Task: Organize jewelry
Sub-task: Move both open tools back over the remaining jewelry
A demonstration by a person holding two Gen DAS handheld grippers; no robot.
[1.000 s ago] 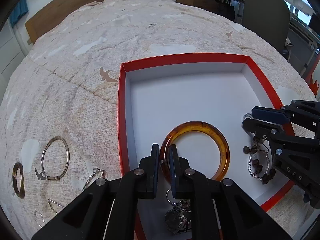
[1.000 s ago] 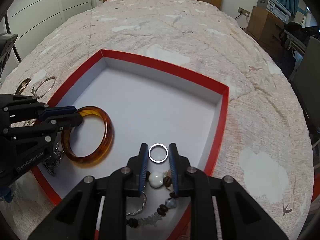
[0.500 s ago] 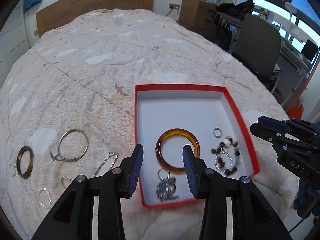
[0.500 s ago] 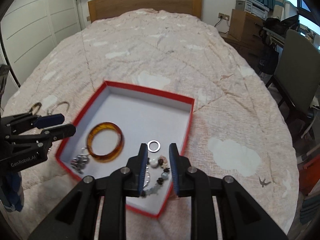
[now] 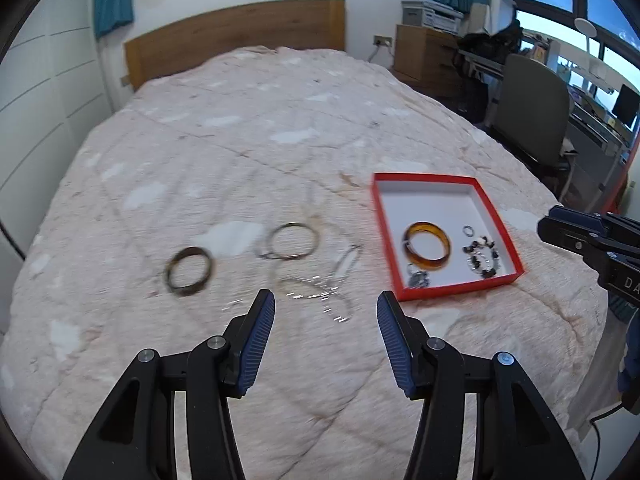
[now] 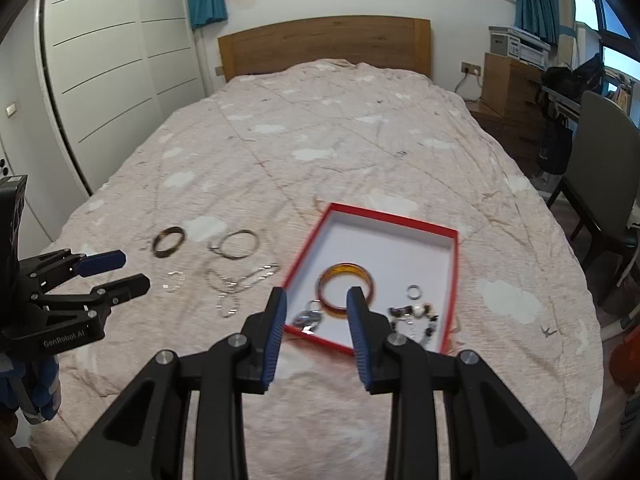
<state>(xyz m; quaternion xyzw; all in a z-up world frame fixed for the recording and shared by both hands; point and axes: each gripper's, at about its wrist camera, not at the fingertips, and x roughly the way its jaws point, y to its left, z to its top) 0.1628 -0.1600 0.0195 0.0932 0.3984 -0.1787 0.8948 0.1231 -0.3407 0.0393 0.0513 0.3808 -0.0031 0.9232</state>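
A red-rimmed box lies on the bed. In it are an amber bangle, a small silver ring, a beaded bracelet and a metal charm. Left of the box on the cover lie a dark bangle, a silver hoop and thin chains. My left gripper is open and empty, high above the chains. My right gripper is open and empty, above the box's near edge.
The bed has a pale quilted cover and a wooden headboard. A grey chair and a wooden cabinet stand to the right, white wardrobe doors to the left.
Both grippers let go of the amber bangle and small ring, opened wider and pulled back and up from the box. The left one swung left toward the loose jewelry.
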